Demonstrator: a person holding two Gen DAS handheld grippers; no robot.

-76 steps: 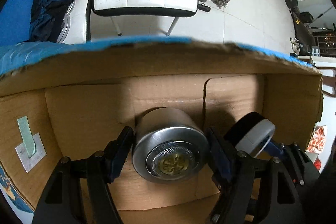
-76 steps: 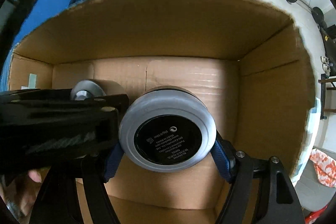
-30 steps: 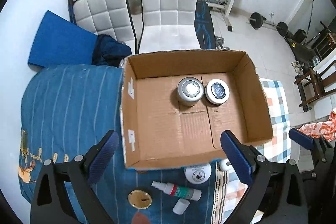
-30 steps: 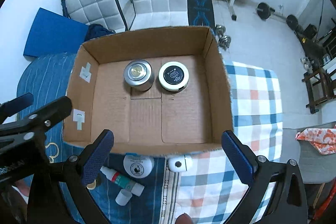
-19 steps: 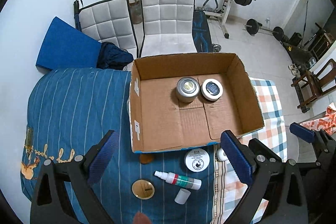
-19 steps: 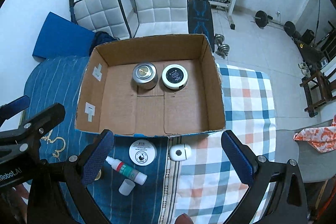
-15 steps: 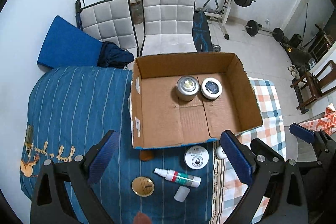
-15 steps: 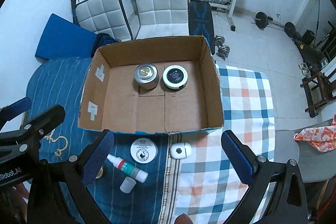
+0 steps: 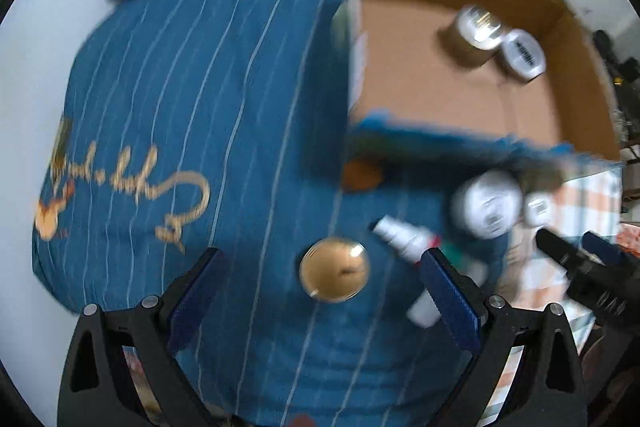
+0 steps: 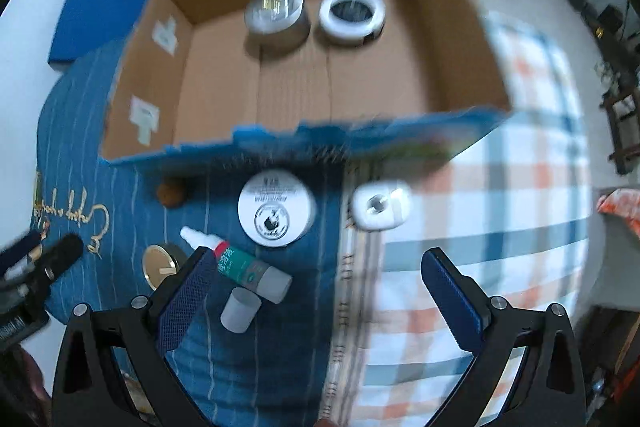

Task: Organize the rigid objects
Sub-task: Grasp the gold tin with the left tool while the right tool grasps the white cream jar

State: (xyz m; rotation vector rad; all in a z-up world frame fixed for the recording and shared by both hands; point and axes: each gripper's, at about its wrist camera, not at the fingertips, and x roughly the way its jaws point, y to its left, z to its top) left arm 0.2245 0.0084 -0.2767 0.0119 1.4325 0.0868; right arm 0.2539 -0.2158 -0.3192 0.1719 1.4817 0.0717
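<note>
Two grippers are hanging above a blue white-striped bedspread, both with jaws spread wide and gripping nothing. Furthest left, the left gripper is hovering over a round gold-coloured tin, which is lying between its blue finger pads. Just right of that tin, a white dropper bottle with a red and green label is lying on its side, with a small white cap near its base. A round white jar with a printed lid is sitting further right, just in front of the open brown cardboard box. Beside the jar, where the cover turns to an orange and blue checked cloth, a small white rounded-square container is resting ahead of the right gripper. Inside the box, against its far wall, a silver metal cylindrical tin and a white round jar with a black top are standing side by side. A small brown disc is lying near the box's front left corner. Motion blur is softening much of both views.
</note>
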